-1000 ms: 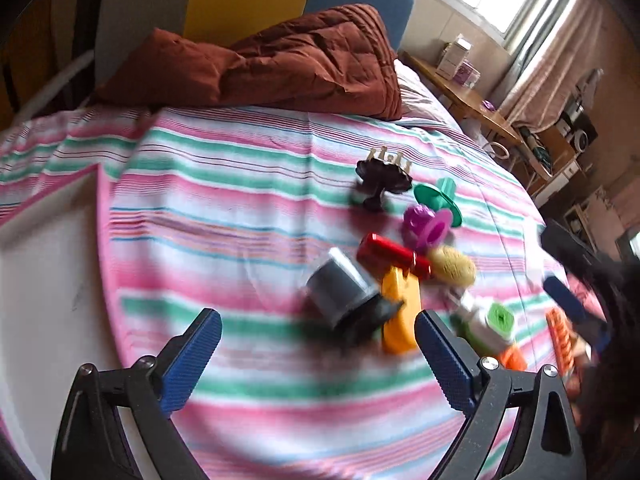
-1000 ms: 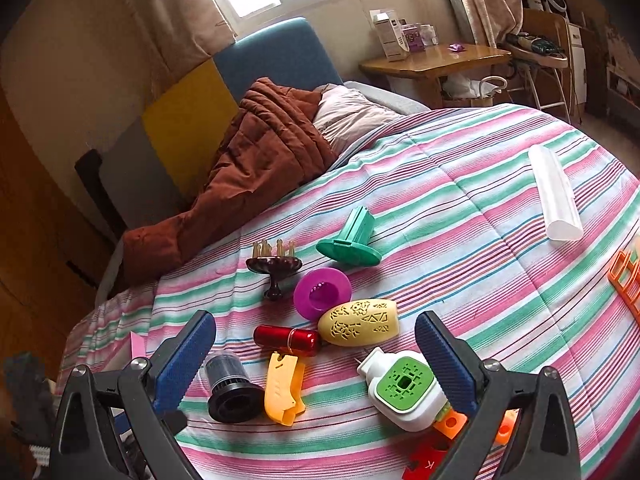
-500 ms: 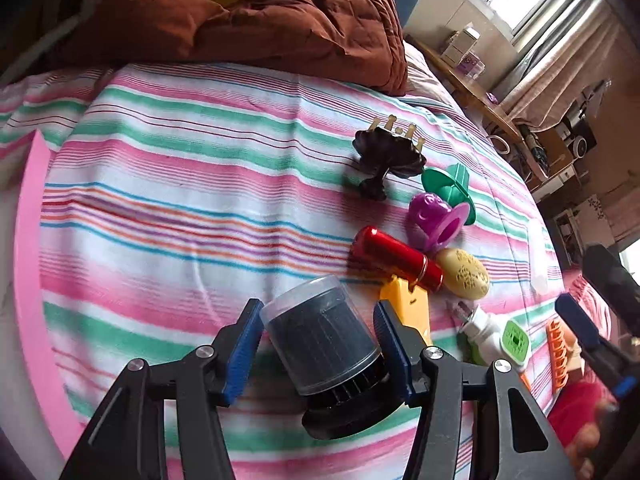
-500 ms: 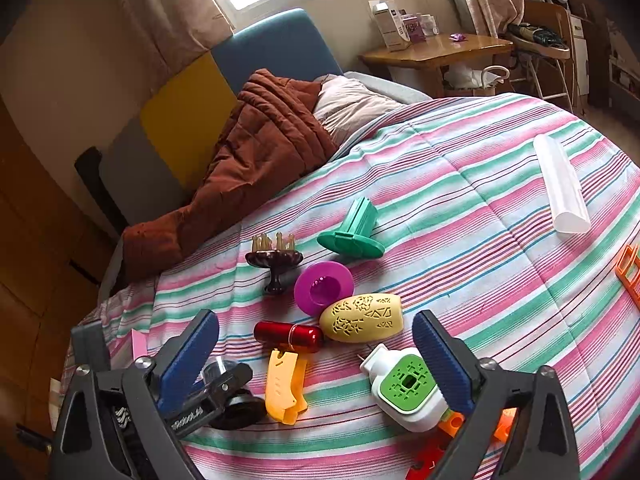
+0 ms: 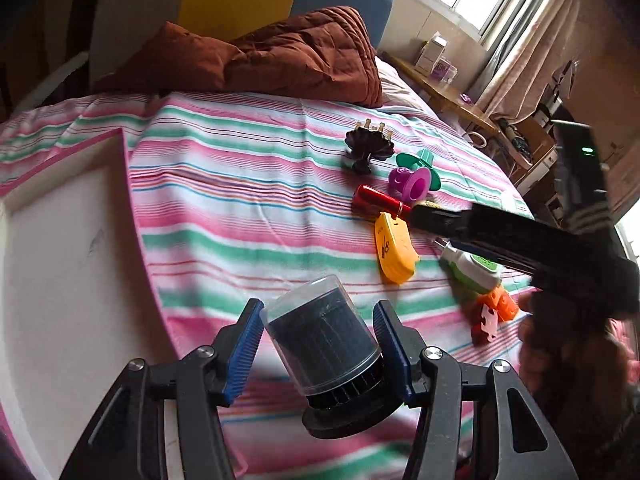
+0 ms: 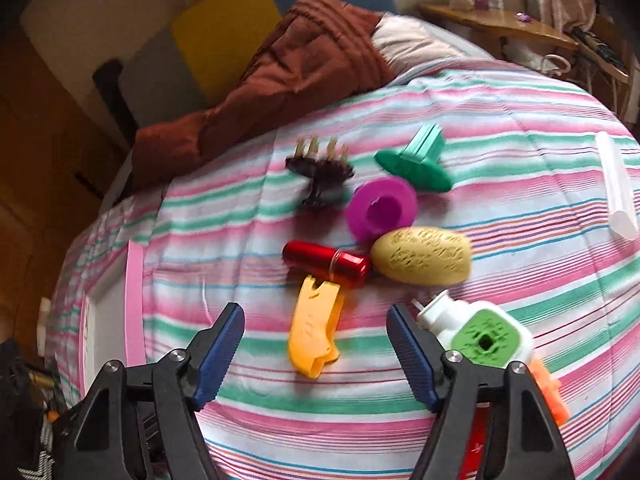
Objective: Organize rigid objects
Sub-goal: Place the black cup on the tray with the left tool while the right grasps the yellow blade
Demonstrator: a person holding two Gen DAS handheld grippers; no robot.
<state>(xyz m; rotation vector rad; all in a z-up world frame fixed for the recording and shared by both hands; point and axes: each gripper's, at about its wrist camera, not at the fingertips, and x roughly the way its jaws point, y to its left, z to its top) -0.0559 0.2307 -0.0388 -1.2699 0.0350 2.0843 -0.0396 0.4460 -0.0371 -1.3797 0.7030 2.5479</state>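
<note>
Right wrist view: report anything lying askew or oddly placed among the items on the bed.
The green stand and purple cup lie tipped on their sides. The red cylinder rests across the yellow clip's top end. Nothing looks broken or spilled.

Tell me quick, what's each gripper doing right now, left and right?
Left tongs: closed on the black filter, lifted off the bed.
Right tongs: open, holding nothing, above the yellow clip.
</note>
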